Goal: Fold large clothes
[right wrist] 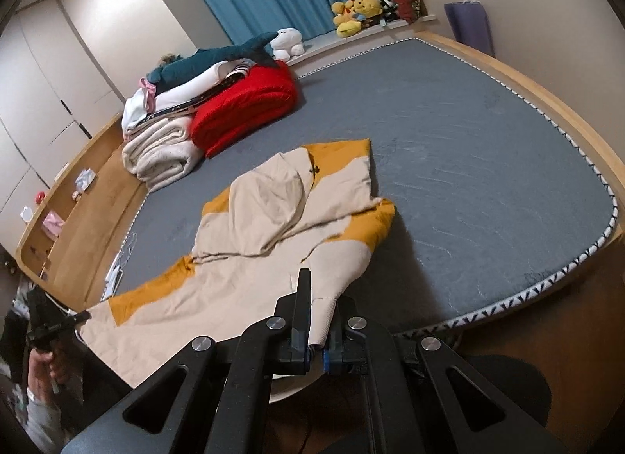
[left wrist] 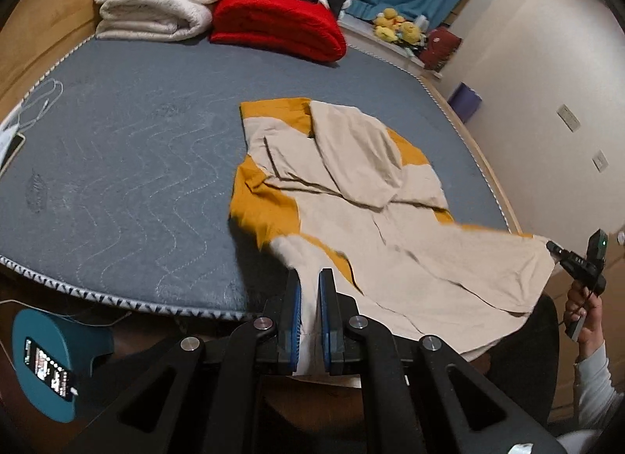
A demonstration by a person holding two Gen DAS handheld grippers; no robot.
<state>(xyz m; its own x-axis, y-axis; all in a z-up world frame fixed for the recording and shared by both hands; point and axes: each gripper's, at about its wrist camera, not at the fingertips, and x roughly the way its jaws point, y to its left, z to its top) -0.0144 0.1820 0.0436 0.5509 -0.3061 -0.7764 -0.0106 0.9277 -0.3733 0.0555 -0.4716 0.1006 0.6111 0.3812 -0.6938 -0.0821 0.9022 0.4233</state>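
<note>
On mattress (left wrist: 117, 149) | garment (left wrist: 351, 188) hem pinched by 2 claws

L gripper (left wrist: 310, 290): jaws clamped on cloth, angled down. R gripper (right wrist: 317, 317): likewise clamped, angled down. Both held by bare hands, pale sleeves; R hand (left wrist: 584, 307) apparently gripping handle.

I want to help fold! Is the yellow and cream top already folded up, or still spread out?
Partly folded. The top has its sleeves laid across its body, but its long body lies stretched out, the left gripper and right gripper pinching its near hem.
</note>
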